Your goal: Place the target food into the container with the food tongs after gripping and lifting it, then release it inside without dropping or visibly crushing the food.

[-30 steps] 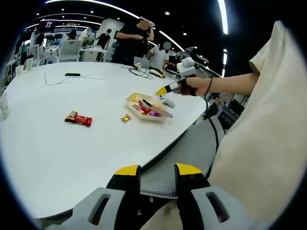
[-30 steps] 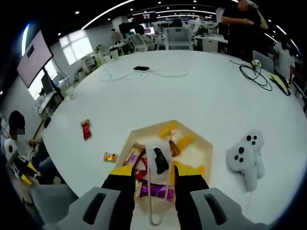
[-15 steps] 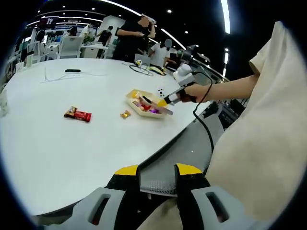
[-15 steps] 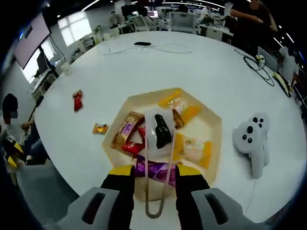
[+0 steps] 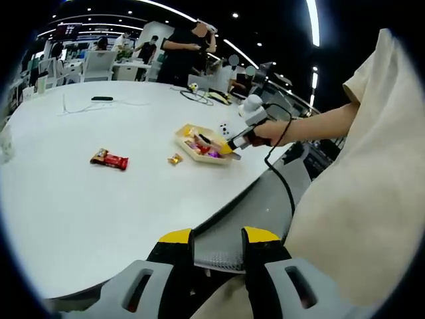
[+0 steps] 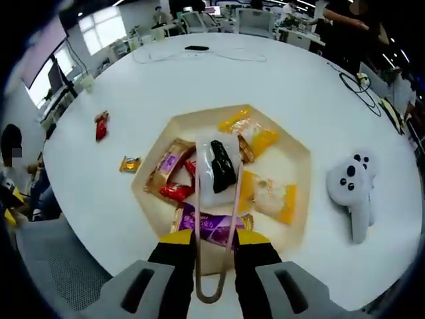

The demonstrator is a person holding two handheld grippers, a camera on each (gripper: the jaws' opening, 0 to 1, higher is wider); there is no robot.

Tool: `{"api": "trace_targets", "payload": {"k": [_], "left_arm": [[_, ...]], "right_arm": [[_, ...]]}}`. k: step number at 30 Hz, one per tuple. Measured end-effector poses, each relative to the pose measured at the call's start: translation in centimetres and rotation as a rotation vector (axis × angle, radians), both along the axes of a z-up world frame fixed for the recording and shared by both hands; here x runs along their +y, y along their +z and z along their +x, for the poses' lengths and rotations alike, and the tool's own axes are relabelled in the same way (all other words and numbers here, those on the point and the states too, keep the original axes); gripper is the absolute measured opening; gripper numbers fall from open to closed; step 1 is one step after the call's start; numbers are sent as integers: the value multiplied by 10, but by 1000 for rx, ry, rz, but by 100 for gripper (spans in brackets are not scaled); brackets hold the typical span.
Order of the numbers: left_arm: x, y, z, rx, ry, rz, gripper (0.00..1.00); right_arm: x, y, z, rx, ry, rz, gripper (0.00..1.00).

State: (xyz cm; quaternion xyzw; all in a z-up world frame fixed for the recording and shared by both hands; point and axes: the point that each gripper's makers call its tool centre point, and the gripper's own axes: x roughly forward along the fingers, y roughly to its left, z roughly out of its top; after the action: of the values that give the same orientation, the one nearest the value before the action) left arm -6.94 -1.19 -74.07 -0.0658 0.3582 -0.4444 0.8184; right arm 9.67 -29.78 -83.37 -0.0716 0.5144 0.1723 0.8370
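Observation:
A beige hexagonal tray (image 6: 300,174) on the white round table holds several wrapped snacks. My right gripper (image 6: 216,238) is shut on pinkish food tongs (image 6: 210,292), whose two arms reach into the tray on either side of a clear packet with a dark food piece (image 6: 216,165). I cannot tell whether the packet is off the other snacks. In the left gripper view a hand holds the right gripper (image 5: 230,147) over the tray (image 5: 184,136). My left gripper (image 5: 218,236) hangs open past the table's near edge, with nothing between its jaws.
A red packet (image 5: 109,159) and a small gold candy (image 5: 174,159) lie on the table left of the tray. A white game controller (image 6: 355,193) sits to the tray's right. Cables and a phone lie at the far side. People stand beyond.
The right gripper has come lower over the tray and its jaws have drawn closer on the tongs, whose arms now flank the clear packet. The left gripper has stayed put.

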Motion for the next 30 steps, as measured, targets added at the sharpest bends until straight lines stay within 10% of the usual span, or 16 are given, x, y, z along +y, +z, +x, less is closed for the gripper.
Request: {"api": "trace_targets", "payload": {"k": [30], "left_arm": [[-8,6,5,-30,-24,-6,27]], "right_arm": [[-3,41,10,-75,11,24,20]]}}
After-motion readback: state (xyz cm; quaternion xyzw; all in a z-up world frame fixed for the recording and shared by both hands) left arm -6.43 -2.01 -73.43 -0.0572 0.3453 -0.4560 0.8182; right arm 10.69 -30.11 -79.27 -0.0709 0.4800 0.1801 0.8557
